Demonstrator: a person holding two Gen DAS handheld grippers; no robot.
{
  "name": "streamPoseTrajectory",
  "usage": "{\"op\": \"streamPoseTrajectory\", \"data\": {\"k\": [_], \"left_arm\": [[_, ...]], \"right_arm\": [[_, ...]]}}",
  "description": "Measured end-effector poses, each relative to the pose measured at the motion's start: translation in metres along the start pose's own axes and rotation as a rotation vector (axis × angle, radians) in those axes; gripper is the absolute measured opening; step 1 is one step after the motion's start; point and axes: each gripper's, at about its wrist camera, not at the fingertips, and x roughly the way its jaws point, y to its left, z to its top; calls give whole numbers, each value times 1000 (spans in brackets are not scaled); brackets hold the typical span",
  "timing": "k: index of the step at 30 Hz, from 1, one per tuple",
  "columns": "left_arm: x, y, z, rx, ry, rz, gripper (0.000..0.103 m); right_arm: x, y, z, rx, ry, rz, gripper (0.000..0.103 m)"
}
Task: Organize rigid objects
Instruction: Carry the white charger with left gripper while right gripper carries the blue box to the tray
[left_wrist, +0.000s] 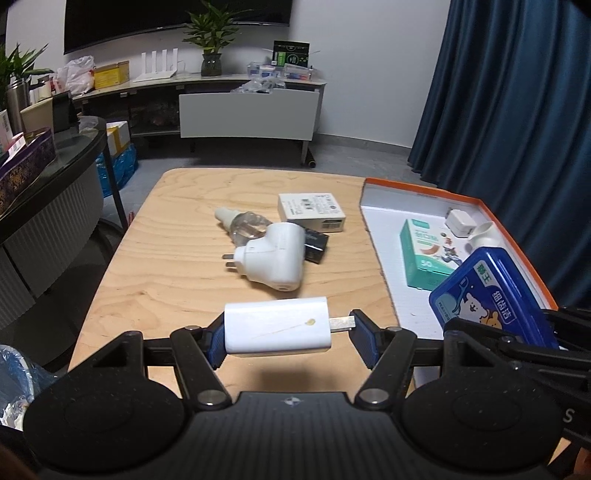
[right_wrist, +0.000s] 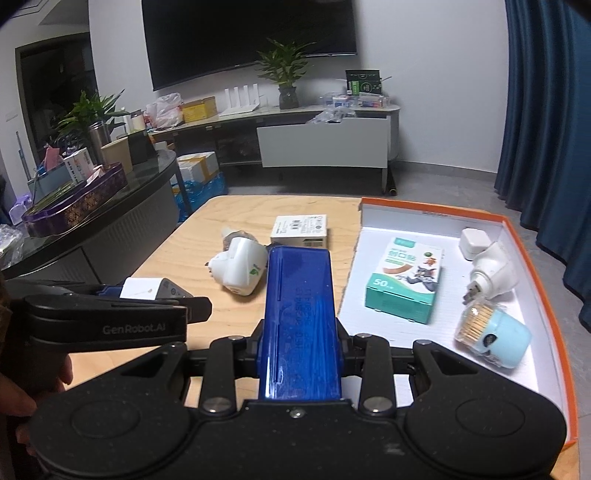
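Right wrist view — "GenRobot.AI" left gripper (right_wrist: 147, 295) fingers clamp white charger (right_wrist: 142, 288); right gripper (right_wrist: 301, 354) fingers clamp blue case (right_wrist: 301, 314), embossing perhaps unreadable

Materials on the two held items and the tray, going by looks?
White charger in the left gripper: likely matte plastic, metal prongs. Blue case in the right gripper: glossy translucent plastic, showing glare. Orange-rimmed tray: probably cardboard, thin folded walls.
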Motion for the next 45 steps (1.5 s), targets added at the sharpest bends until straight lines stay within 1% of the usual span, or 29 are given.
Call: {"op": "streamPoseTrajectory", "data": {"k": [17,29,45], "left_arm": [[-4,-30,0,47,-5,-46,67],[-4,-47,4,67,-8,-76,67],[-2,-70,11,97,-14,-96,67]], "right_arm": [[-17,-30,-2,55,-38,-64,40],[-29,-51,-3,100,-62,-95,40],[-40,-73,-3,137,-89,-129,40]]}}
